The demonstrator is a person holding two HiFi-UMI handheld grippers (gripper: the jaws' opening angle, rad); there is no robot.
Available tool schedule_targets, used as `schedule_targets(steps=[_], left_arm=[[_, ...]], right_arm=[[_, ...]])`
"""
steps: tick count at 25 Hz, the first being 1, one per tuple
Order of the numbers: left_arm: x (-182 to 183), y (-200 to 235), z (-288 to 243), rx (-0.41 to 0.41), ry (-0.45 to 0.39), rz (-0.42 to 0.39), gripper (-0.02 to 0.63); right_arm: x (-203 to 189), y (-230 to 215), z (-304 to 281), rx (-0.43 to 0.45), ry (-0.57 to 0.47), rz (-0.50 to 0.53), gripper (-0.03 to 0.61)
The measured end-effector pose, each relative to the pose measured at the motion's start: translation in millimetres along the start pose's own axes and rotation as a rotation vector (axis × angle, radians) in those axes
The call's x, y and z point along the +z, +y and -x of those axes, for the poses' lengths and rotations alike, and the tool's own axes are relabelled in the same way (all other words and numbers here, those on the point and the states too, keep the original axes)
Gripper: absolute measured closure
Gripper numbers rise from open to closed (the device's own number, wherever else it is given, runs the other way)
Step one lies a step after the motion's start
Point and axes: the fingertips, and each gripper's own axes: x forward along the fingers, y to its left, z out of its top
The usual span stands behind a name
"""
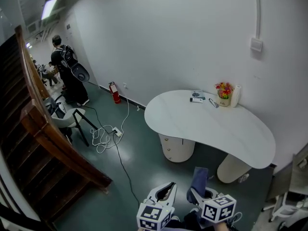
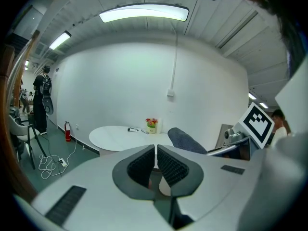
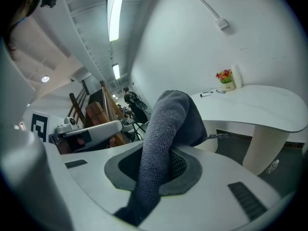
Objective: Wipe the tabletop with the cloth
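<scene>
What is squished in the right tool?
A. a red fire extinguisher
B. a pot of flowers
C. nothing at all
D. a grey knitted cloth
D, because the right gripper view shows the right tool shut on the grey knitted cloth, which sticks up from between its jaws.

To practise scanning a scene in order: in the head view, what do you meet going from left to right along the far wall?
person with a backpack → red fire extinguisher → flower pot → white roll
</scene>
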Motion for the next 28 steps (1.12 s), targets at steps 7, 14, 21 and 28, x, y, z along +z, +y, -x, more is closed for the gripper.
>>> schedule_targets(steps=[7, 14, 21, 28], left_arm=[[3.8, 22.0, -37.5, 0.007, 0.022, 0.014, 0.591], [19.3, 65.5, -93.9, 0.057, 0.031, 0.034, 0.591], [56.5, 113.0, -164.9, 0.128, 0.016, 0.051, 0.591], [78.1, 134.2, -222.7, 0.166, 0.014, 0.045, 0.591]], right_arm=[[19.5, -27.3, -24.6, -0.005, 0.003, -0.027, 0.509], [67.5, -74.0, -79.0, 0.003, 0.025, -0.027, 0.509], [128.0, -112.7, -140.8, 0.061, 0.059, 0.003, 0.509], [171.0, -150.9, -178.4, 0.096, 0.063, 0.011, 0.509]])
